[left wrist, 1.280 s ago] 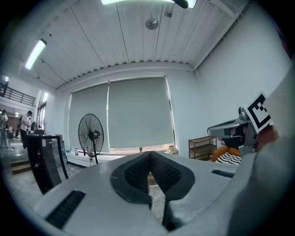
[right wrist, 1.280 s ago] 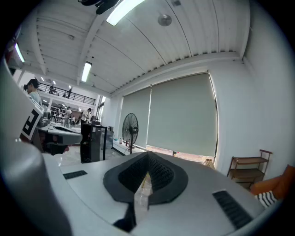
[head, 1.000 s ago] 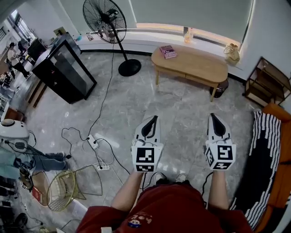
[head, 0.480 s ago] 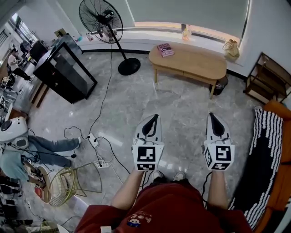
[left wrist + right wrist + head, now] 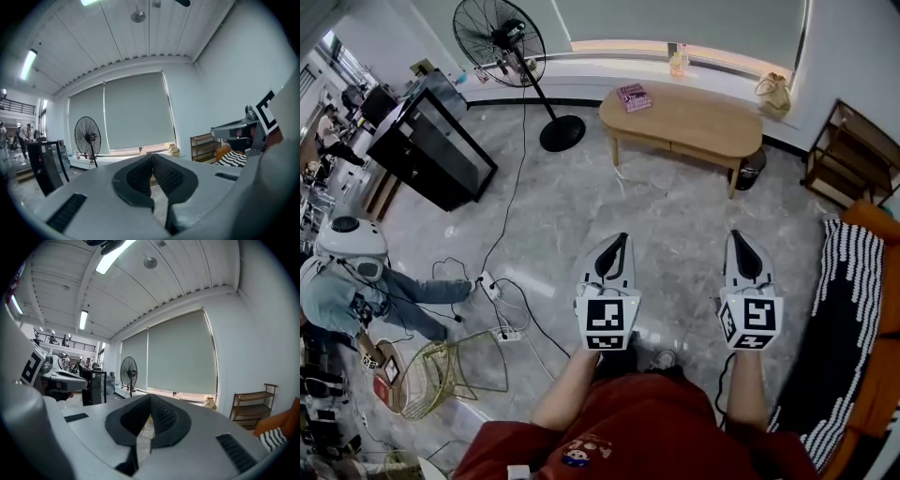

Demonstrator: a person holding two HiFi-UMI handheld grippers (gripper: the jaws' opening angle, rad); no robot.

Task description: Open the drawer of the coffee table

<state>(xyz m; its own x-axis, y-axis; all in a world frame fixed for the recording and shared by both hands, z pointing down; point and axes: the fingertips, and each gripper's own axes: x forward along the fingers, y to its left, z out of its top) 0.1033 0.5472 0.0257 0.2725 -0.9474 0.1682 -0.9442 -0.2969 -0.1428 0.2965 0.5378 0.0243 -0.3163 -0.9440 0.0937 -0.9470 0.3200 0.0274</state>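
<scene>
The oval wooden coffee table [image 5: 694, 117] stands by the window at the far side of the room, with its drawer front [image 5: 697, 150] under the near edge. My left gripper [image 5: 622, 239] and right gripper [image 5: 737, 236] are held side by side in front of the body, well short of the table, and point towards it. Both are shut with nothing between the jaws. In the left gripper view the left gripper's [image 5: 151, 156] pads meet, and the right gripper [image 5: 234, 131] shows at the right. The right gripper's [image 5: 150, 397] pads also meet.
A pink book [image 5: 634, 97] lies on the table. A standing fan [image 5: 511, 37] and a black cabinet [image 5: 431, 141] are to the left. Cables and a power strip [image 5: 490, 292] and a wire basket [image 5: 450, 375] lie on the floor; a person [image 5: 356, 281] crouches there. A wooden shelf [image 5: 853, 164] and a striped throw [image 5: 844, 319] are to the right.
Both grippers stay shut and keep their pose before the body as the person steps forward. The coffee table looks slightly larger. The person at the left has come further into view.
</scene>
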